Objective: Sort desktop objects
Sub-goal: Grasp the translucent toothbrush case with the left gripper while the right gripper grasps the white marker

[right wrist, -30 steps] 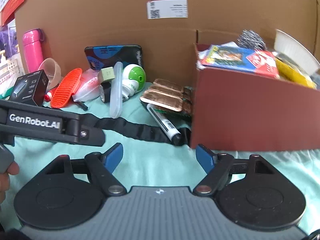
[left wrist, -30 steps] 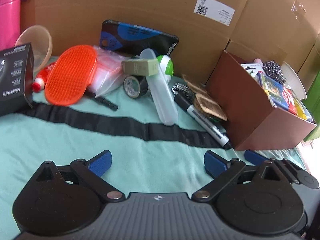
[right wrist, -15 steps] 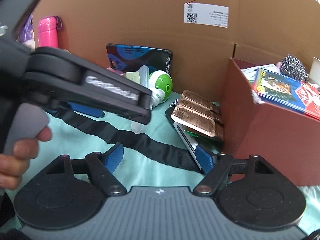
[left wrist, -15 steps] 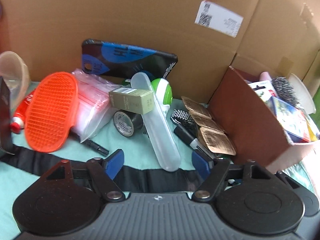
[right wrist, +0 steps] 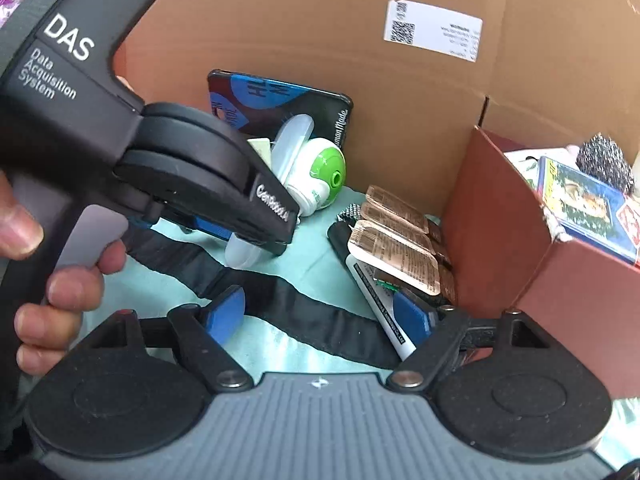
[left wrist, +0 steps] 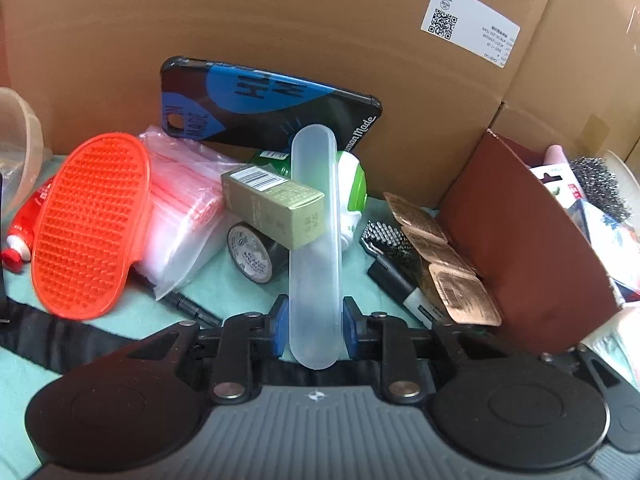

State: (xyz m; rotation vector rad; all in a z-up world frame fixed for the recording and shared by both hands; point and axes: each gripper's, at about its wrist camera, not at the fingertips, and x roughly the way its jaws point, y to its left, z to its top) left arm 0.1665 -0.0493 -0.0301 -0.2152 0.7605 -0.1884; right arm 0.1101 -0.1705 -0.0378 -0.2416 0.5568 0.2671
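Observation:
My left gripper is shut on the near end of a long translucent plastic case, which leans on a gold box and a green-and-white ball-shaped item. The case and left gripper also show in the right wrist view. My right gripper is open and empty above the teal cloth, near a black-and-white marker and copper foil packets. A brown box full of sorted items stands at the right.
An orange bristle brush, zip bags, a tape roll, a phone case and a red tube crowd the left. A cardboard wall closes the back. A black strap crosses the cloth.
My left gripper moved forward to the pile and closed on the translucent case. My right gripper moved forward toward the marker and packets, still open.

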